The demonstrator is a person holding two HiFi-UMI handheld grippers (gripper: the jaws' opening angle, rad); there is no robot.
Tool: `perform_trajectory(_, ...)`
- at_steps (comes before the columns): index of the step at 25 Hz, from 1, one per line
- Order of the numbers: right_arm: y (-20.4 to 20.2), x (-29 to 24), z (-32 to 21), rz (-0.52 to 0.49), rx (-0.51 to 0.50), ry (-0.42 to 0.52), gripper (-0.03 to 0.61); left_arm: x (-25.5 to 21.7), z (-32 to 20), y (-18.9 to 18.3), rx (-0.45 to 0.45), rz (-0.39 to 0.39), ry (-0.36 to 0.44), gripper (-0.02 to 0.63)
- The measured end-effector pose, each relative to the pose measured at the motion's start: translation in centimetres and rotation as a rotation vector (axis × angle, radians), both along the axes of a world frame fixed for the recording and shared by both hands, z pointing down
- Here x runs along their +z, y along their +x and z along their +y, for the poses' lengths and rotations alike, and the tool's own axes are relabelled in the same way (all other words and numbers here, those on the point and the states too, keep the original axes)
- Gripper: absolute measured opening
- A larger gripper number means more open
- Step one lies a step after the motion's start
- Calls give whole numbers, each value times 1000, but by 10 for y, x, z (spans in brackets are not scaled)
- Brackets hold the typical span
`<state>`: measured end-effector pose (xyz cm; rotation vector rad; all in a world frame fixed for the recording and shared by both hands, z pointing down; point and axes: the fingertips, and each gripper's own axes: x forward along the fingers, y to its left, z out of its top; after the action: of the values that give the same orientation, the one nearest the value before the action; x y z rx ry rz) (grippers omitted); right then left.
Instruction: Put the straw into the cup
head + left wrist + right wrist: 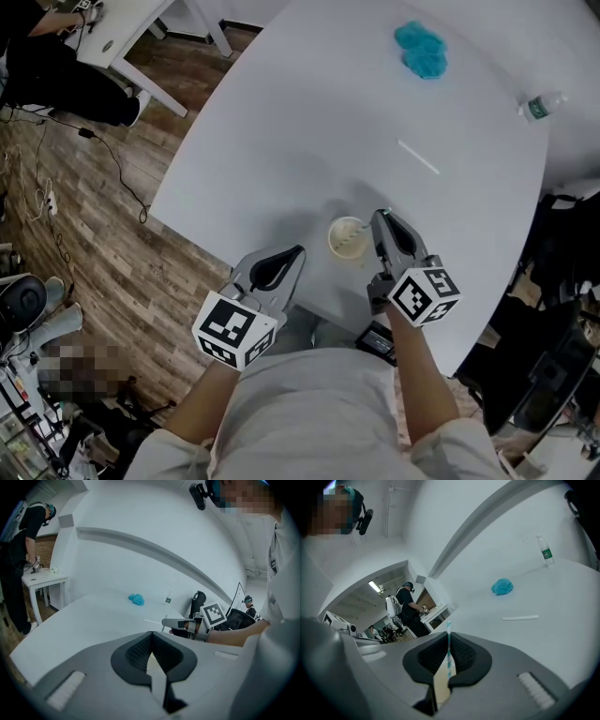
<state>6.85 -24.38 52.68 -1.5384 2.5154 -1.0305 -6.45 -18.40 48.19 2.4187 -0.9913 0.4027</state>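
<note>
A paper cup (345,238) stands near the table's front edge. A teal-and-white striped straw (448,645) is pinched upright in my right gripper (449,654), which is shut on it. In the head view the straw (356,234) slants down into the cup's mouth, with the right gripper (378,219) just right of the rim. From the left gripper view, the right gripper (165,621) shows side-on with the straw (163,627) hanging below its tips. My left gripper (298,253) hovers left of the cup, shut and empty; its jaws (152,645) meet.
A white paper strip (418,157) lies mid-table. A blue cloth (420,49) and a water bottle (540,106) sit at the far side. The white table's (281,122) front edge runs under both grippers. People work at a desk (117,33) to the left.
</note>
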Motion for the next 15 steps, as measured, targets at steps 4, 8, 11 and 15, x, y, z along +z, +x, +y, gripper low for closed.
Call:
perform_trajectory(4,3,2,-3,-5,7,-1,23,2,0,0,4,-3,-5,18)
perform_trajectory(8,5,3,-3,-7,13,-1,25,2,1,0,9,-4,-7,18)
perform_trajectory(11,6,5,-4,-5,16,3,26,4,2,2,14,-5,-9,18)
perform_trajectory(15,8,6,-4,3,20,6,29,4,2,2,14,-7,-9,18)
